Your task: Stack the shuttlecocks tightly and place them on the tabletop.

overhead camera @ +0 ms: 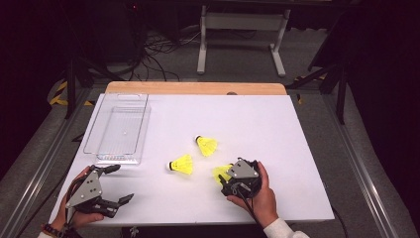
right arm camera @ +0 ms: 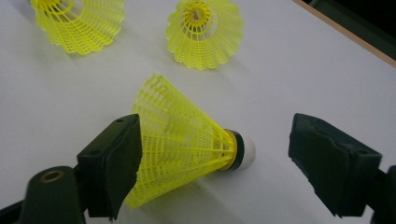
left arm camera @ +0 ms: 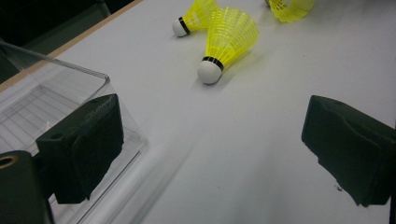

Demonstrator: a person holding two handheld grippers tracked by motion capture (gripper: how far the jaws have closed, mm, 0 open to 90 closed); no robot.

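Three yellow shuttlecocks lie on the white table (overhead camera: pixel 277 129). One shuttlecock (overhead camera: pixel 207 145) rests mid-table and a second (overhead camera: pixel 182 164) just left of it. The third shuttlecock (overhead camera: pixel 221 171) (right arm camera: pixel 187 140) lies on its side between the jaws of my right gripper (overhead camera: pixel 226 176) (right arm camera: pixel 219 142), which is open; the left jaw sits against the skirt and the right jaw stands apart from the white cork. My left gripper (overhead camera: pixel 121 183) (left arm camera: pixel 215 140) is open and holds nothing near the front left corner, beside the clear tray (overhead camera: pixel 119 126) (left arm camera: pixel 42 93).
The clear plastic tray holds nothing and runs along the table's left side. A wooden strip (overhead camera: pixel 195 88) borders the far edge. In the left gripper view, the second shuttlecock (left arm camera: pixel 229 37) lies ahead with the other two (left arm camera: pixel 196 16) (left arm camera: pixel 289 7) behind it.
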